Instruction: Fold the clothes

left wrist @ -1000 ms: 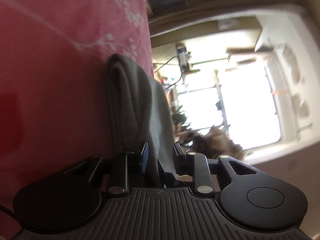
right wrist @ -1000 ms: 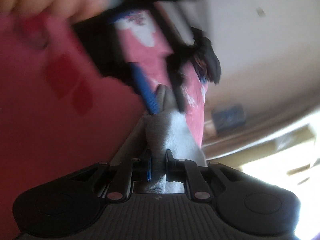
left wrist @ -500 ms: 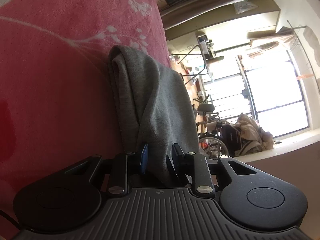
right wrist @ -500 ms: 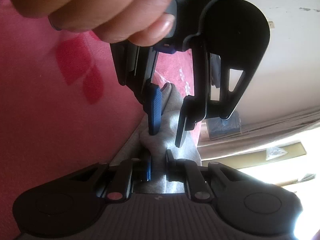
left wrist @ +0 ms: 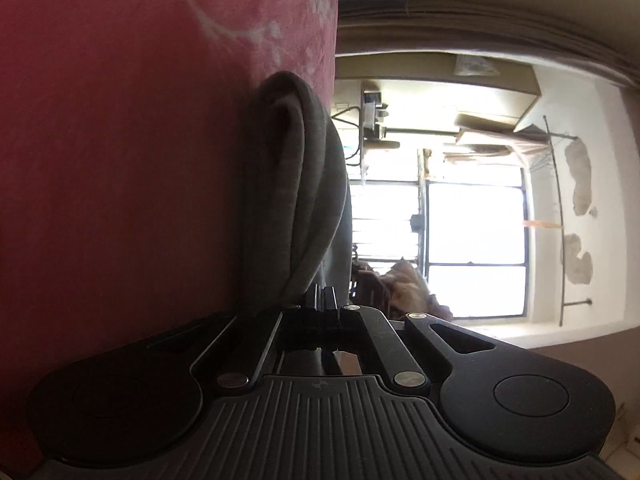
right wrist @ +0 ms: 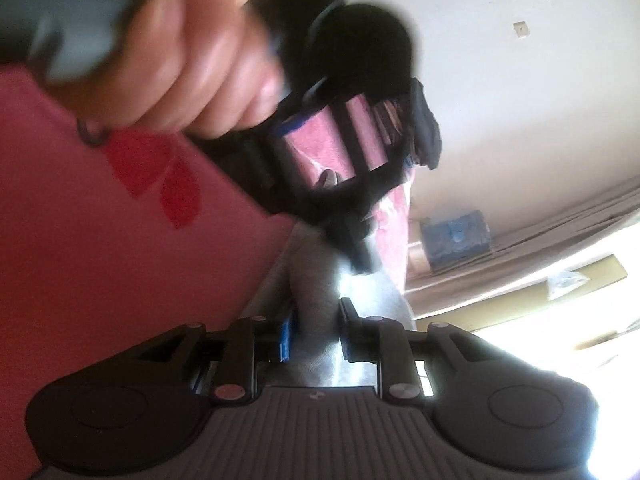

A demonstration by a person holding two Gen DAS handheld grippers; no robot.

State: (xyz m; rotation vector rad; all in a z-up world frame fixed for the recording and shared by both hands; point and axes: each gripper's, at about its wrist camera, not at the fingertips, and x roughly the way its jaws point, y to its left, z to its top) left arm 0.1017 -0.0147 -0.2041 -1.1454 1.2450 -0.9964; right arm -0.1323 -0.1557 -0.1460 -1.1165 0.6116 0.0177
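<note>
A folded grey garment (left wrist: 296, 184) lies on a pink flowered bedspread (left wrist: 120, 160) close to the bed's edge. My left gripper (left wrist: 322, 296) is shut, its pads pressed together at the garment's near end; no cloth shows between them. In the right wrist view the same left gripper (right wrist: 358, 258) is blurred, held by a person's hand (right wrist: 208, 68), with its tips down on the grey garment (right wrist: 316, 280). My right gripper (right wrist: 316, 316) has its jaws opening. A bunch of the garment still fills the gap and touches both pads.
The pink bedspread (right wrist: 100, 240) ends at an edge to the right in both views. Beyond it are a blue box (right wrist: 456, 240), a dark heap of cloth (right wrist: 428, 132), a pale wall and a bright window (left wrist: 472, 240) with furniture.
The left jaws stood apart around the garment's end and have closed fully together; the left gripper rolled and sank slightly. The right jaws have widened around the bunched cloth.
</note>
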